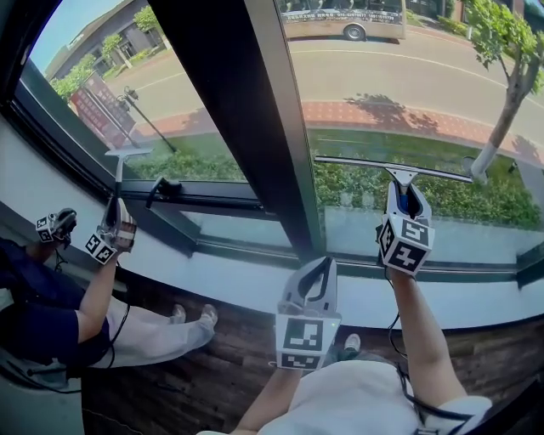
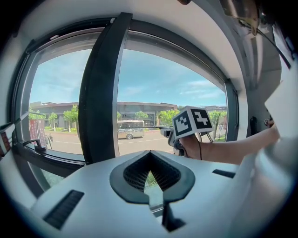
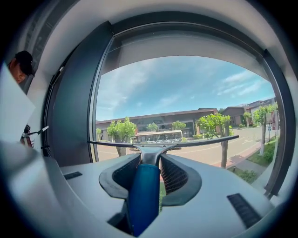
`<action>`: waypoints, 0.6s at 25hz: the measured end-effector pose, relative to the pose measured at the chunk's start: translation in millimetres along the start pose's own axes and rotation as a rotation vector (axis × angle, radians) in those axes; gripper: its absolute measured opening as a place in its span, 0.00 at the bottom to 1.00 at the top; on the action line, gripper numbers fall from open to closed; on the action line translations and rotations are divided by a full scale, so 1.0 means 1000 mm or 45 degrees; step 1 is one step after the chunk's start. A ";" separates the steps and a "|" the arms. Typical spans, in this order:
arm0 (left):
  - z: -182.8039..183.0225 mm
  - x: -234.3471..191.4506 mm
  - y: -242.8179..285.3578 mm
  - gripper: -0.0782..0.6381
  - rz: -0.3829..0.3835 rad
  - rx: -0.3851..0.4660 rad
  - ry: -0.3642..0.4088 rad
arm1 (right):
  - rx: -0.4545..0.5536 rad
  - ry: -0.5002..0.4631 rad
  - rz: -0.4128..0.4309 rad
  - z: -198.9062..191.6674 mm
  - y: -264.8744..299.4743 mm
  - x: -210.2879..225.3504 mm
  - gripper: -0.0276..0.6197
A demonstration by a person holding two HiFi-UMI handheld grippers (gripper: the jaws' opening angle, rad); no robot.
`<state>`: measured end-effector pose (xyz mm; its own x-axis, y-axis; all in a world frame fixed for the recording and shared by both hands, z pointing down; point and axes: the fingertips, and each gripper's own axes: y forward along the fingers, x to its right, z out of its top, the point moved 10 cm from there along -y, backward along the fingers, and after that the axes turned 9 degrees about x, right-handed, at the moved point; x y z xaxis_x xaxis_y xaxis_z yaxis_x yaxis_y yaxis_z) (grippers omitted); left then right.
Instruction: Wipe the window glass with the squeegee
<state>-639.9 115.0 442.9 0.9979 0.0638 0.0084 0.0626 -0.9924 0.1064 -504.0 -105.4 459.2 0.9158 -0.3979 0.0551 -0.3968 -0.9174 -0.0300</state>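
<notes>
Spanning the whole width of the head view: window glass (image 1: 408,85), two panes, clear, with a street, a bus (image 1: 340,21), a lawn and a tree (image 1: 510,93) seen through it.

Mullion (image 1: 255,127): broad, dark, upright, dividing the left pane from the right.

Sill (image 1: 255,285): pale ledge running under both panes, below a dark lower frame rail.

Second person (image 1: 51,327): at the left pane, a marker-cubed gripper in each hand, one raising a second squeegee (image 1: 119,166) to that pane.

Squeegee (image 1: 365,164): blue rounded handle, dark forked neck, long thin dark blade. The blade lies level across the lower part of the right pane, up at the glass; actual contact cannot be confirmed. Its left end sits just beside the mullion. Open glass extends well above the blade and beyond its right end; the lower rail is near below.

Right gripper (image 3: 151,158): raised to the right pane, jaws clamped on the blue handle, the neck emerging between the tips.

Left gripper (image 1: 325,265): held low before the sill at the foot of the mullion, jaw tips together, nothing between them.

Window handle (image 1: 163,189): small, dark, on the left pane's lower frame.
</notes>
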 end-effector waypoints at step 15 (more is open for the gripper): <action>0.012 -0.016 -0.003 0.11 0.030 -0.102 -0.010 | -0.196 0.052 -0.010 -0.045 -0.005 -0.005 0.25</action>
<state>-655.8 115.7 430.3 0.9992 0.0396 0.0038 0.0383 -0.9819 0.1857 -509.1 -98.9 504.4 0.9167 -0.3881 0.0951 -0.3977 -0.9091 0.1239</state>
